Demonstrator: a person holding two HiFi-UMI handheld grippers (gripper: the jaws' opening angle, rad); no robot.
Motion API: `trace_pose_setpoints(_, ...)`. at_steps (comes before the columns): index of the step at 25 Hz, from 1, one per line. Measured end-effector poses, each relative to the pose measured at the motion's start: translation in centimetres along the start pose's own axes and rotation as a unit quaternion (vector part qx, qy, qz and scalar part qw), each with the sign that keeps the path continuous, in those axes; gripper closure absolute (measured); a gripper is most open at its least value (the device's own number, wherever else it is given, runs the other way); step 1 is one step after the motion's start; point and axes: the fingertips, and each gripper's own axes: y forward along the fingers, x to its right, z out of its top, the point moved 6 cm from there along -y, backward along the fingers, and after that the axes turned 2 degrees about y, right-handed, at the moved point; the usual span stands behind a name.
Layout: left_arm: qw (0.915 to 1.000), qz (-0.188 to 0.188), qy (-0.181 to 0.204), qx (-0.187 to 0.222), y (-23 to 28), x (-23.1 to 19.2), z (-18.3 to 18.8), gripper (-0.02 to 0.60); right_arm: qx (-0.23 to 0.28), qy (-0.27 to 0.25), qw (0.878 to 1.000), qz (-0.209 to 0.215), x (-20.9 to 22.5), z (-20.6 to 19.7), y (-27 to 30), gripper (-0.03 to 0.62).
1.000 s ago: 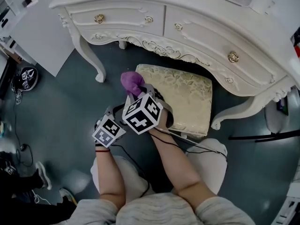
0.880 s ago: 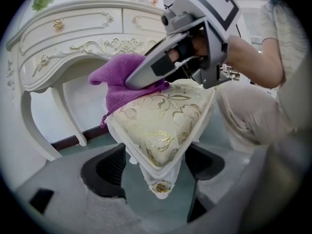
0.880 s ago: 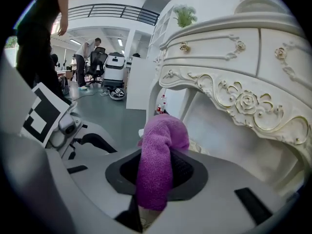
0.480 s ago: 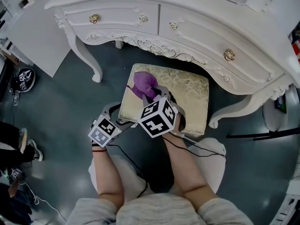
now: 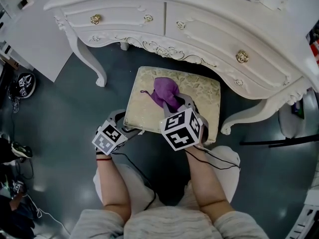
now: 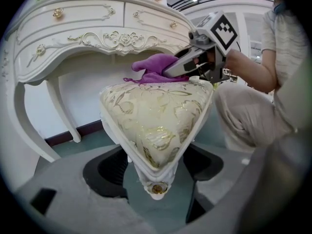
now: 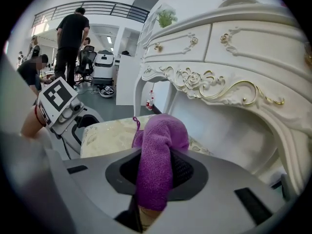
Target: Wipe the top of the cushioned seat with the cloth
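Note:
The cushioned seat (image 5: 147, 108) is cream with a gold pattern and stands in front of the dressing table. My right gripper (image 5: 175, 103) is shut on the purple cloth (image 5: 166, 90), which rests on the seat top near the middle. In the right gripper view the cloth (image 7: 158, 160) hangs out between the jaws over the seat (image 7: 105, 135). My left gripper (image 5: 128, 126) is at the seat's near-left corner. Its jaws have just been closing, with that corner (image 6: 156, 126) between them and the pads (image 6: 105, 167) against its sides. The left gripper view also shows the right gripper (image 6: 178, 69) and the cloth (image 6: 153, 65).
The white dressing table (image 5: 199, 29) overhangs the seat's far edge, with curved legs at left (image 5: 84, 59) and right (image 5: 249, 118). A dark helmet-like thing (image 5: 22, 83) lies on the floor at left. People (image 7: 70, 33) stand far behind in the right gripper view.
My right gripper has carried the cloth rightward across the seat top, from its left edge to near the middle. The left gripper has stayed at the corner.

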Motion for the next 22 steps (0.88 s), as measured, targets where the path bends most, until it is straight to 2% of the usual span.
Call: trace_pose_setpoints(22, 1.0000, -0.002, 0.003, 0.000, 0.1, 0.0, 0.1, 0.218, -0.025, 0.031, 0.997, -0.072, 6.2, -7.9, -7.0, 0.505)
